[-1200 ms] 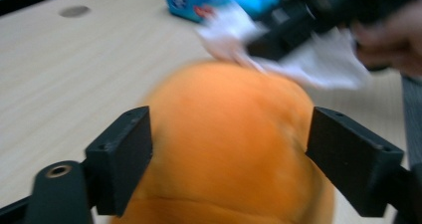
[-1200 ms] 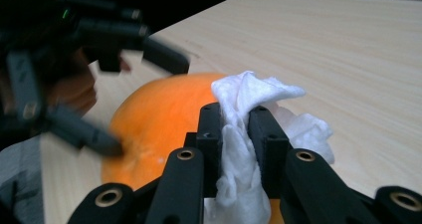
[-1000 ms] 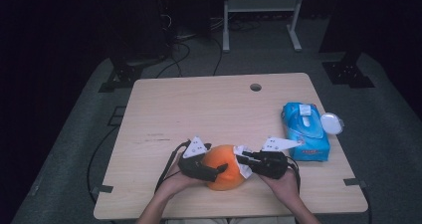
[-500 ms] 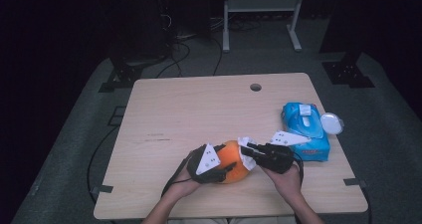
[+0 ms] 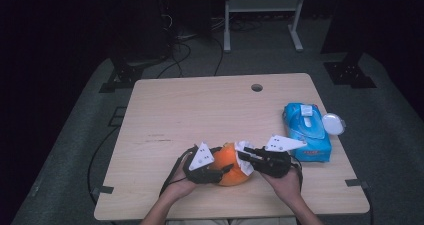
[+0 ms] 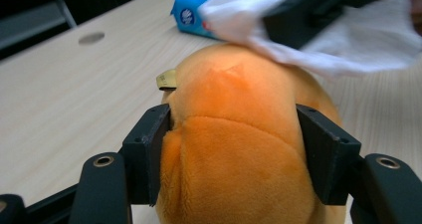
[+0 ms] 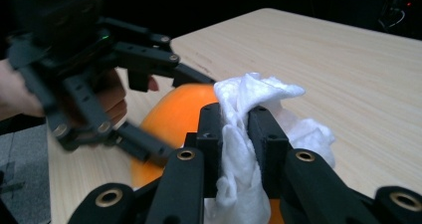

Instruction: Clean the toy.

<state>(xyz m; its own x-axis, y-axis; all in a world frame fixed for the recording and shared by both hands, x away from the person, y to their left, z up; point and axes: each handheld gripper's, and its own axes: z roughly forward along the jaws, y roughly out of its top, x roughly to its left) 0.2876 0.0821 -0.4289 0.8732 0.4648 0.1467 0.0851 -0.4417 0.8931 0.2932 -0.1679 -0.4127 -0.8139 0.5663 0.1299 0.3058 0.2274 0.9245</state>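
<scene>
From above, my left gripper point(image 5: 218, 169) and right gripper point(image 5: 250, 160) cover much of the orange plush toy point(image 5: 231, 160). The white wipe point(image 7: 244, 149) conceals my pads. The blue pack's point(image 5: 306, 131) print stays illegible.

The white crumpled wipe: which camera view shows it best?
The right gripper view: the white crumpled wipe sits close and sharp, pinched in the right gripper. The left gripper view shows the wipe blurred above the orange plush toy. The high view shows a small white patch.
</scene>
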